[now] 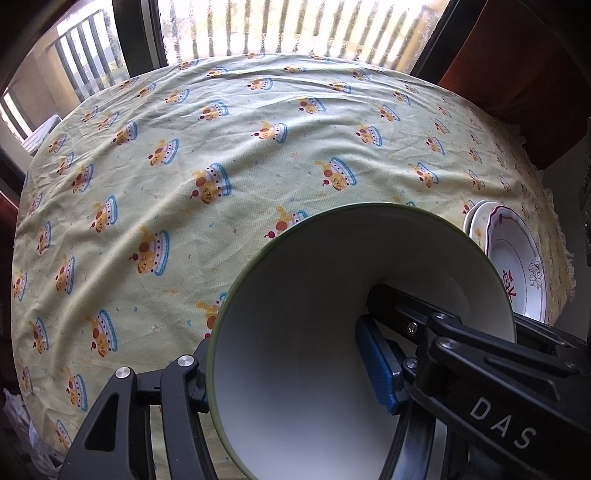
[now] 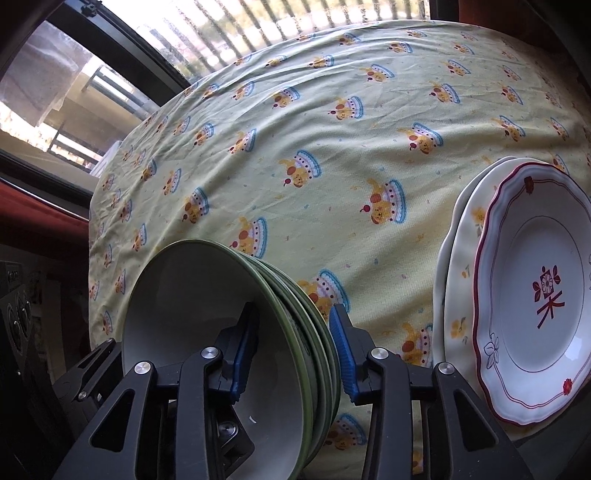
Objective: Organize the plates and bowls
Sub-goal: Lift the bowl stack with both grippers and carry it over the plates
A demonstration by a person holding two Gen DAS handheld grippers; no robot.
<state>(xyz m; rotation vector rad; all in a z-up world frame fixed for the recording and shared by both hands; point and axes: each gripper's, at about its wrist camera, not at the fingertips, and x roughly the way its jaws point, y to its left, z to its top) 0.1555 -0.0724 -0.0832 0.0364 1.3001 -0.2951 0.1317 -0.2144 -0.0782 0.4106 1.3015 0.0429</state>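
Observation:
My left gripper (image 1: 288, 369) is shut on the wall of a green-rimmed white bowl (image 1: 314, 295), one blue pad (image 1: 376, 369) inside it, and holds it over the table. My right gripper (image 2: 295, 347) is shut on the rims of a stack of several green bowls (image 2: 207, 295), one pad inside the top bowl, one outside. A stack of plates lies at the table's right edge, topped by a white plate with a red rim and flower mark (image 2: 535, 288); it also shows in the left wrist view (image 1: 517, 266).
The table wears a pale yellow cloth (image 1: 221, 147) printed with cartoon cakes. A window with railings (image 1: 295, 26) runs behind it. A red chair back (image 1: 517, 74) stands at the far right.

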